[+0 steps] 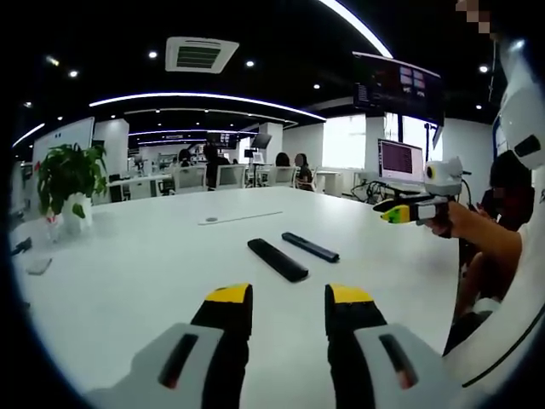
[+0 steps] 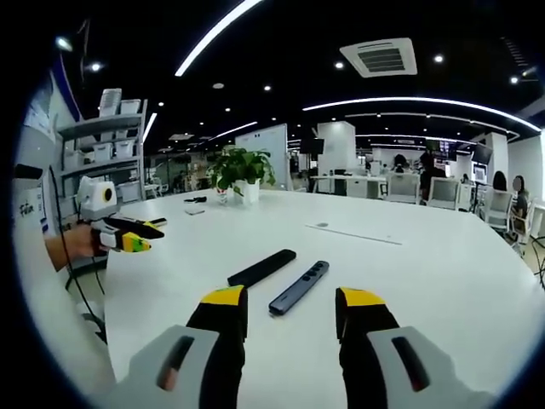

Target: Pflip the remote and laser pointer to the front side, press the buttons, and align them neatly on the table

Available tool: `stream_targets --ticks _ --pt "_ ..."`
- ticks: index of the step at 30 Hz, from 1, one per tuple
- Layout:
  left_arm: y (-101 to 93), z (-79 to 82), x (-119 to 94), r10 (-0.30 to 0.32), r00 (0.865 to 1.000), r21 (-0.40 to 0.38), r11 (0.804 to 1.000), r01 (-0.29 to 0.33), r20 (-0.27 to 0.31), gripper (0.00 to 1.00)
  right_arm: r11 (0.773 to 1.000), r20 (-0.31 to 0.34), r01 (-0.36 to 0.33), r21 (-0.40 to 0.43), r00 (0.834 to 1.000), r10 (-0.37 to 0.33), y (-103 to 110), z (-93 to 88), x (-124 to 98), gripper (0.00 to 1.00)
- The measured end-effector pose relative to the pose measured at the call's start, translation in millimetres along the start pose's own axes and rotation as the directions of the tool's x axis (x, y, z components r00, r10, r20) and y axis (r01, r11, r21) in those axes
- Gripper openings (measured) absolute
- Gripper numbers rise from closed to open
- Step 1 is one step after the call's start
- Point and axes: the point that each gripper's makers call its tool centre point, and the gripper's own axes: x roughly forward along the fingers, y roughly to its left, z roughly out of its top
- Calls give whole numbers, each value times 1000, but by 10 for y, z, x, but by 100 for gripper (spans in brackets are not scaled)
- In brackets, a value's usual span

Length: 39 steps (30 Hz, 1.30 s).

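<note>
A plain black remote [image 1: 278, 259] lies on the white table [image 1: 128, 281], with a slimmer laser pointer [image 1: 310, 247] just beyond it, both ahead of my open left gripper [image 1: 289, 298]. A hand holds my right gripper [image 1: 409, 211] above the table's right edge. In the right gripper view the remote [image 2: 261, 267] and the grey laser pointer [image 2: 299, 287], its buttons facing up, lie side by side just ahead of my open right gripper [image 2: 292, 300]. My left gripper [image 2: 128, 234] hovers at the left there. Nothing sits between either pair of jaws.
A potted plant [image 1: 70, 183] [image 2: 243, 175] stands near the table's far edge, with a small flat item [image 1: 38, 266] beside it. A thin strip [image 1: 240, 218] lies mid-table. Monitors [image 1: 400, 159], shelves [image 2: 106, 145], chairs and seated people ring the room.
</note>
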Motion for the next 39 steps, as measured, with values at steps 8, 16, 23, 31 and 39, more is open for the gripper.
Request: stream_targets --ticks 8,16,23,31,39 --pt "-7 5 -8 1 1000 3 1000 -1 0 35 999 32 -18 38 999 17 10 57 -44 44" --pt "-50 27 17 -11 1000 5 1000 11 11 35 1000 38 -11 20 999 10 10 120 -106 44" --pt "-85 45 -16 -8 1000 15 1000 8 22 34 1000 35 -12 16 999 11 27 100 -118 44" --pt "-65 27 -42 3 1000 16 1000 -3 19 34 1000 31 -7 4 1000 7 9 118 -115 43" --pt "-71 21 -53 0 1000 11 1000 0 19 35 1000 38 3 1 999 -3 51 86 -168 43"
